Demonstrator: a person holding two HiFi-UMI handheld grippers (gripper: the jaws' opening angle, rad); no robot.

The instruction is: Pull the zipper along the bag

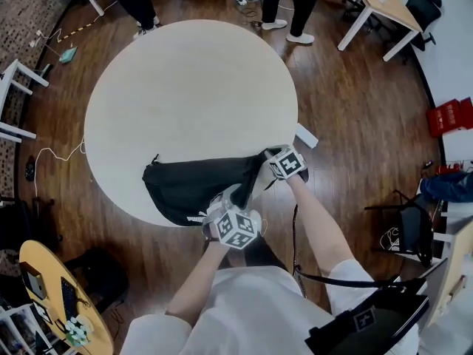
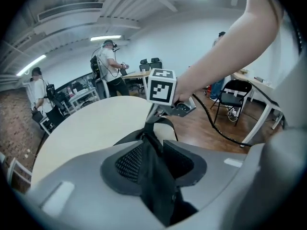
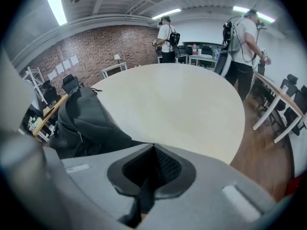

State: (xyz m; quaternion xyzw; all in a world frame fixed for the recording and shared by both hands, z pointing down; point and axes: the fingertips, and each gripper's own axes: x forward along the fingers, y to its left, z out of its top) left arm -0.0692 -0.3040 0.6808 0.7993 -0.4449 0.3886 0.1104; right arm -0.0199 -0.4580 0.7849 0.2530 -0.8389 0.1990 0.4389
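Observation:
A black bag (image 1: 192, 187) lies on the near edge of the round pale table (image 1: 185, 87). My left gripper (image 1: 225, 203) sits at the bag's near right side. In the left gripper view its jaws (image 2: 153, 150) stand apart with a fold of the bag's black fabric (image 2: 154, 181) lying between the pads. My right gripper (image 1: 269, 161) is at the bag's right end, shut on a black strip of the bag (image 3: 144, 195). From the left gripper view, the right gripper (image 2: 159, 118) pulls that end taut. The bag's body (image 3: 81, 121) bulges at the left of the right gripper view.
People stand beyond the far side of the table (image 1: 292, 6). A wooden desk (image 1: 384, 2) and a red crate (image 1: 449, 115) are at the right, with a chair (image 1: 403, 228) near my right arm. A cluttered round table (image 1: 59, 302) is at the lower left.

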